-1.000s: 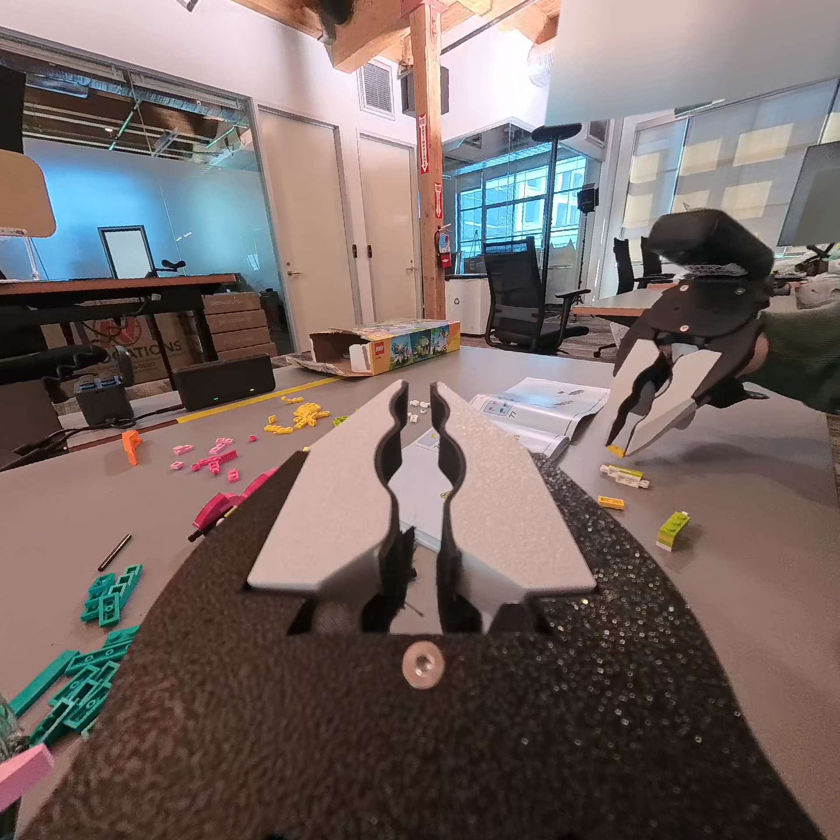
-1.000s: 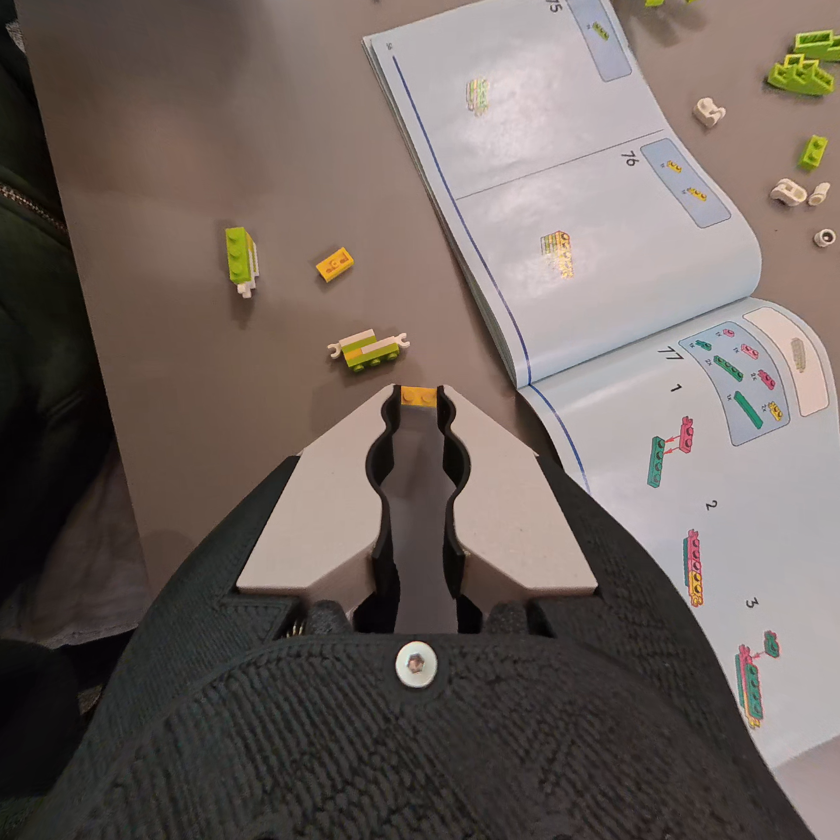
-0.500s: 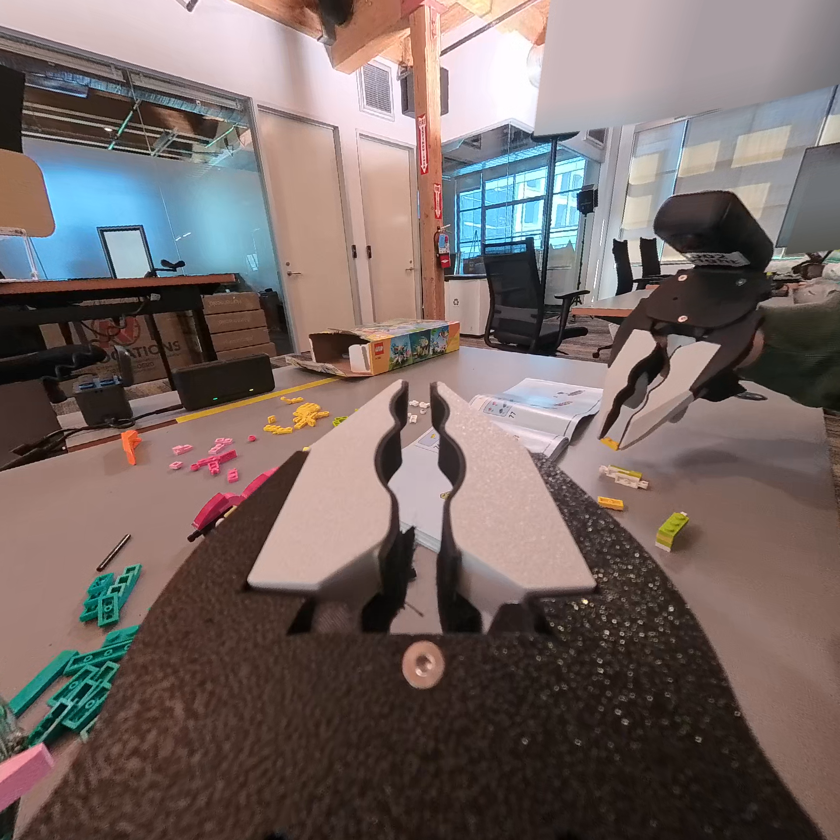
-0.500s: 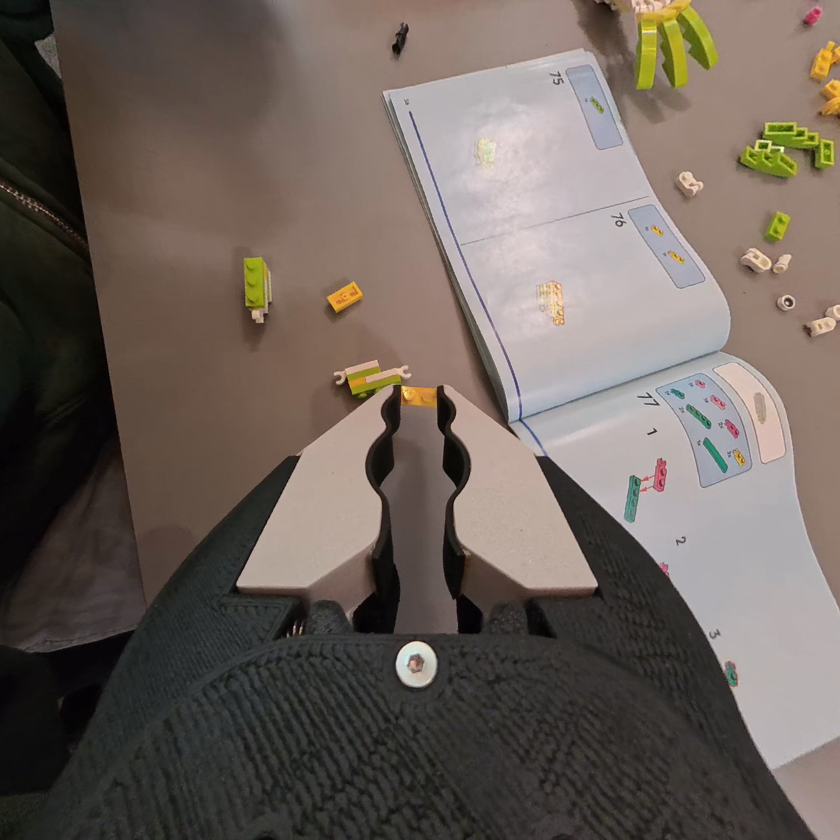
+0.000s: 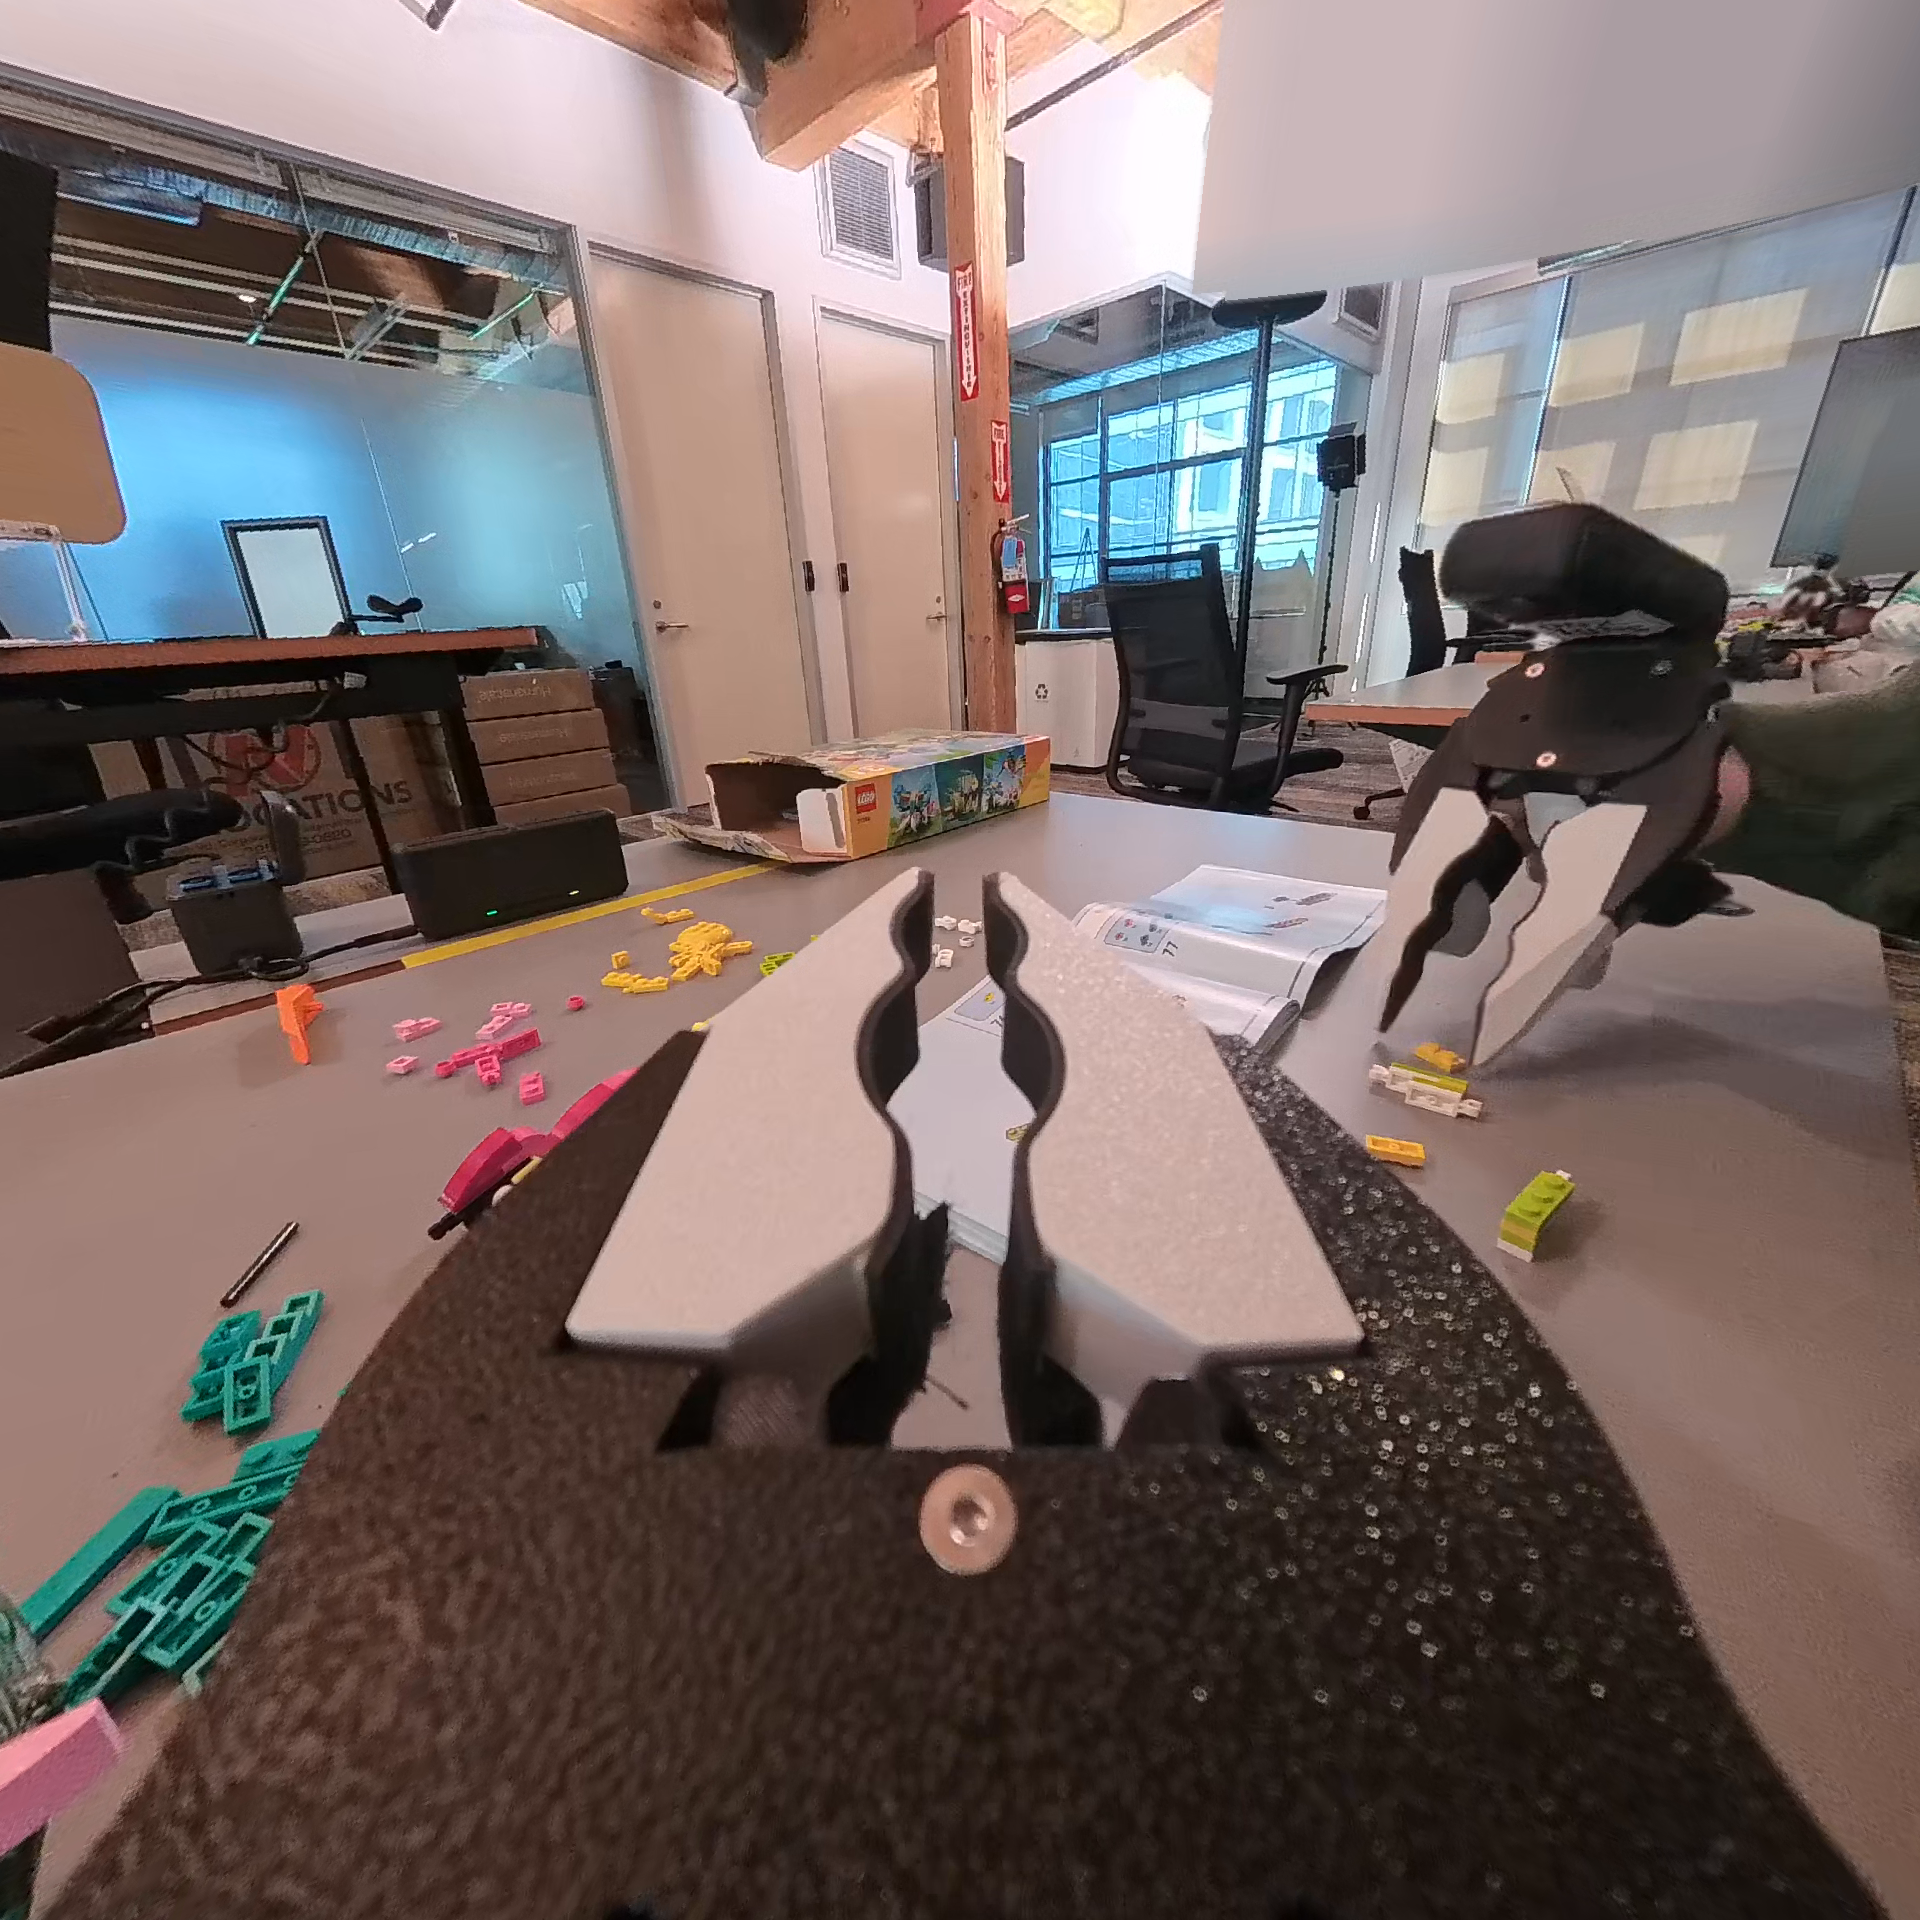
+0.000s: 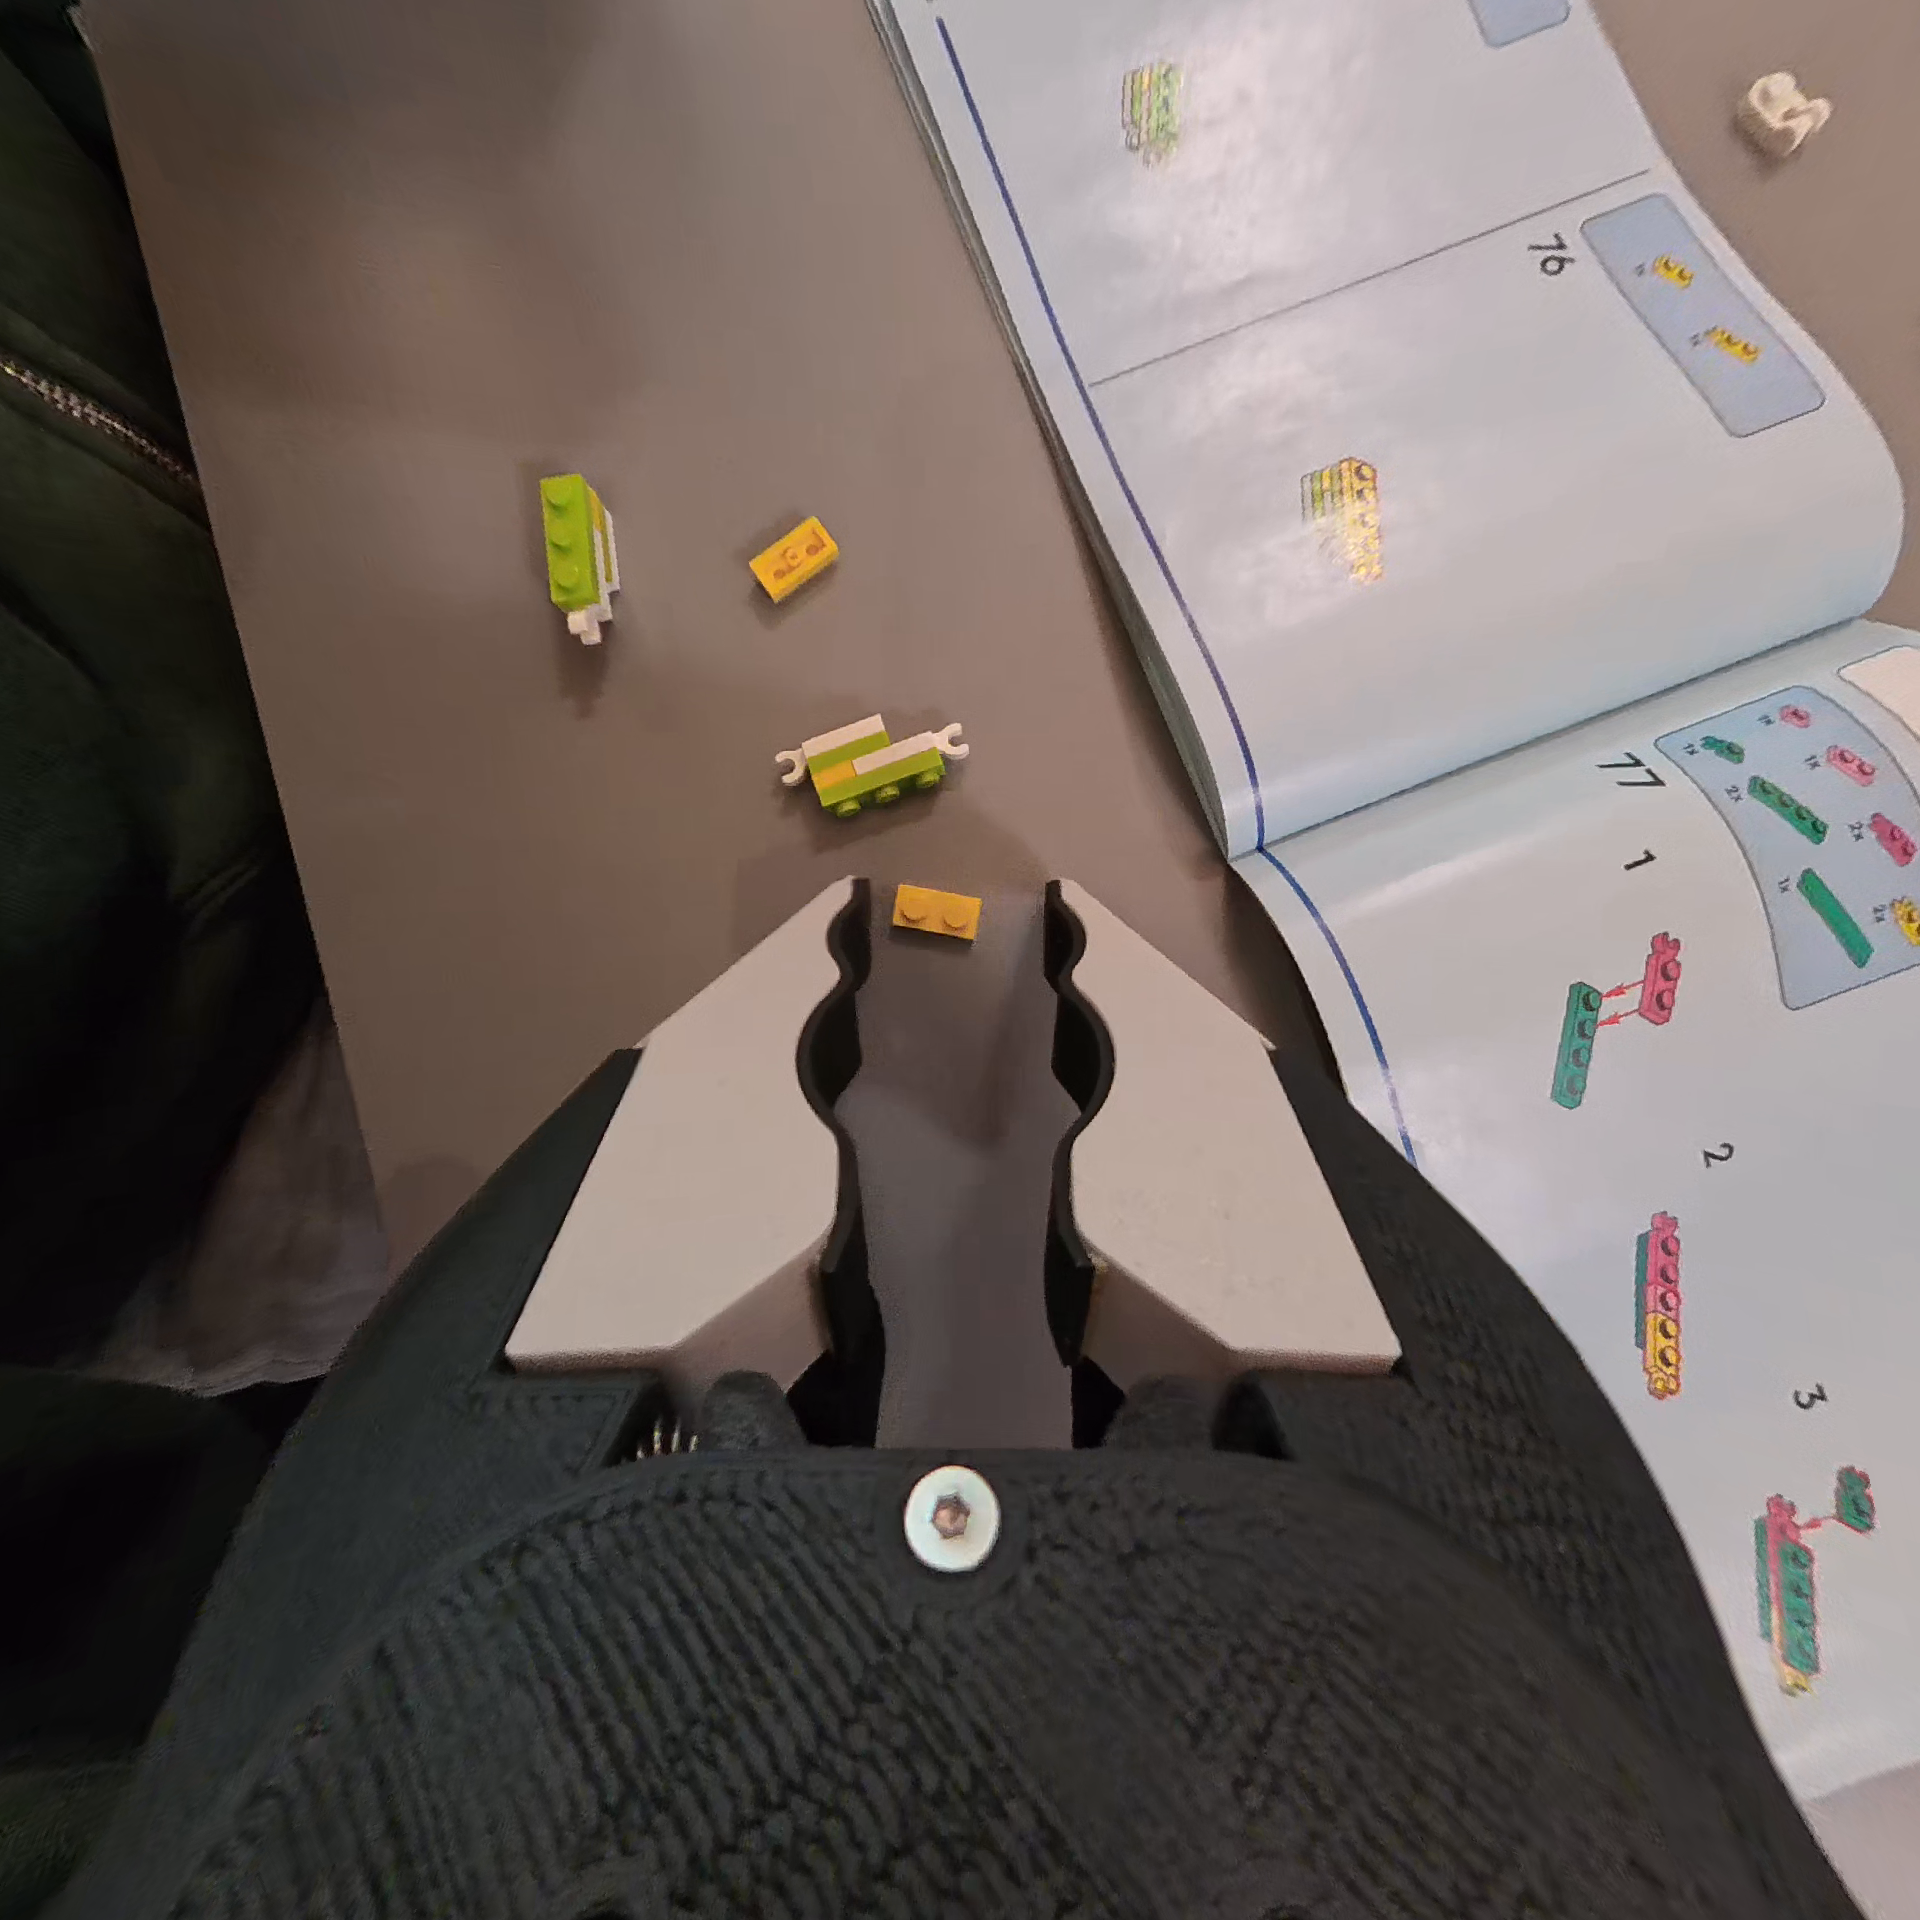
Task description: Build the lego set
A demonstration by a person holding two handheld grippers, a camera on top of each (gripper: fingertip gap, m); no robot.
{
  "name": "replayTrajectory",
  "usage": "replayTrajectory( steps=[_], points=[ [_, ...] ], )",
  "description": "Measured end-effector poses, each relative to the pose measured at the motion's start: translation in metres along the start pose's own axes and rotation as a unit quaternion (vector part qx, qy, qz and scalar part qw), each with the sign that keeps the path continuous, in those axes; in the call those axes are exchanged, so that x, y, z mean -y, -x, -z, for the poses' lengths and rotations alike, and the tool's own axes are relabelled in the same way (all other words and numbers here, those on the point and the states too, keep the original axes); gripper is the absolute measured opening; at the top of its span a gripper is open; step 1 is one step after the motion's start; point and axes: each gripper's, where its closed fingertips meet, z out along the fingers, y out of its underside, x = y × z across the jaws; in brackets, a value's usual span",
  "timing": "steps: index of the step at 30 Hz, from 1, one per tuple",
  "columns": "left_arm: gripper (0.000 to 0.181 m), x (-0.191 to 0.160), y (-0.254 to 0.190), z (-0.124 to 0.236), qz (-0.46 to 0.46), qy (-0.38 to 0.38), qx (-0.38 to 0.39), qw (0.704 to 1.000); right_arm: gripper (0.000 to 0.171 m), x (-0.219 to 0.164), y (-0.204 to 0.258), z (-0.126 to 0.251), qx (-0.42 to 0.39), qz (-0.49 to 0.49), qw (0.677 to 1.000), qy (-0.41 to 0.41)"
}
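My right gripper [image 6: 953, 885] is open, tips down at the grey table. A small yellow two-stud plate [image 6: 936, 912] lies loose on the table between its fingertips. Just beyond lies a lime, white and yellow assembly with clips [image 6: 873, 769]. Farther off are a second yellow plate [image 6: 793, 558] and a lime-and-white block [image 6: 577, 545]. The left wrist view shows the right gripper [image 5: 1434, 1039] over the same plate [image 5: 1439, 1055] and assembly [image 5: 1423, 1091]. My left gripper [image 5: 956, 881] hangs above the table, nearly shut and empty.
The open instruction booklet [image 6: 1455, 468] lies right of the pieces. Teal [image 5: 249, 1361], pink [image 5: 478, 1055] and yellow [image 5: 696, 951] parts are scattered to the left, with the set's box [image 5: 883, 790] at the back. A person's dark jacket [image 6: 104, 727] borders the table edge. The grippers' ends are close to 25 cm from one another. To reach the lime-and-white block [image 6: 577, 545] in a straight line is about 8 cm for my right fingers, about 20 cm for my left. It is also in sight in the left wrist view [image 5: 1541, 1195].
My right gripper has come down to the table and opened, letting go of the yellow plate, which now lies beside the lime-and-white assembly. My left gripper has not moved.
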Motion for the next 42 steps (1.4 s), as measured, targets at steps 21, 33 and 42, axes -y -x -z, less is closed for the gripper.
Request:
replayTrajectory(
  steps=[21, 33, 42],
  points=[
    [0.006, -0.001, 0.0, -0.001, 0.002, 0.004, -0.005, 1.0, 0.024, 0.16, -0.227, -0.053, -0.091, -0.056, 0.991, -0.085],
    [0.006, 0.003, 0.004, 0.001, 0.03, -0.012, -0.007, 0.999, 0.016, 0.168, -0.239, -0.099, -0.018, -0.025, 0.998, -0.057],
    [0.006, 0.003, 0.005, 0.001, 0.032, -0.012, -0.008, 0.999, 0.016, 0.19, -0.239, -0.101, -0.027, 0.001, 0.996, -0.081]
  ],
)
